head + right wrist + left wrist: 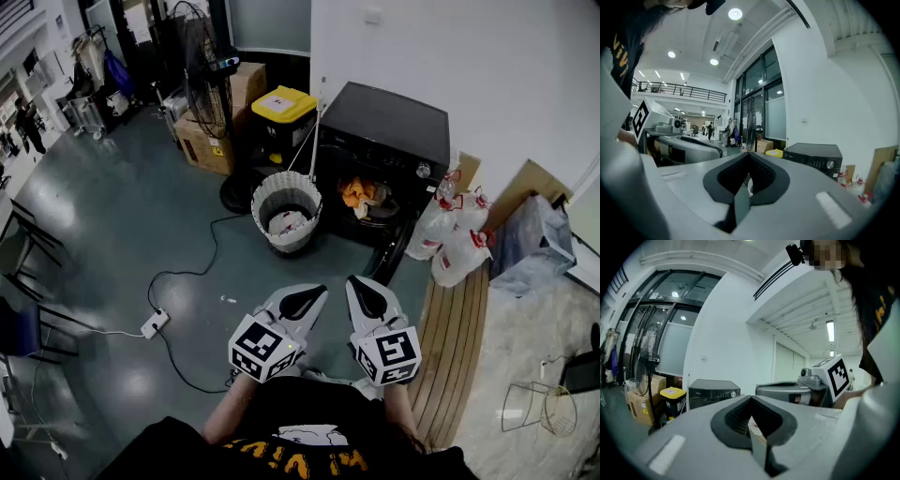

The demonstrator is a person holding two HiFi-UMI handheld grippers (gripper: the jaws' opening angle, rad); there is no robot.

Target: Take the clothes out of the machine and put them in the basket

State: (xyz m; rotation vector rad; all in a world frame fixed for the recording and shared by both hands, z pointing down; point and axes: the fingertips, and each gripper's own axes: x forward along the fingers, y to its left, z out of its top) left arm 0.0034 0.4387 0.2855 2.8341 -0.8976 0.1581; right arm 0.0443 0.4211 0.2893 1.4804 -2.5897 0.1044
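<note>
Left gripper (pixel 312 298) and right gripper (pixel 362 289) were clenched on nothing, well short of the machine (pixel 386 131). Risk (judged): orange clothes (pixel 358 194) dragged out could miss the basket (pixel 286 190) at its left.

Overhead, level pair; machine (pixel 380 150) seemingly common
</note>
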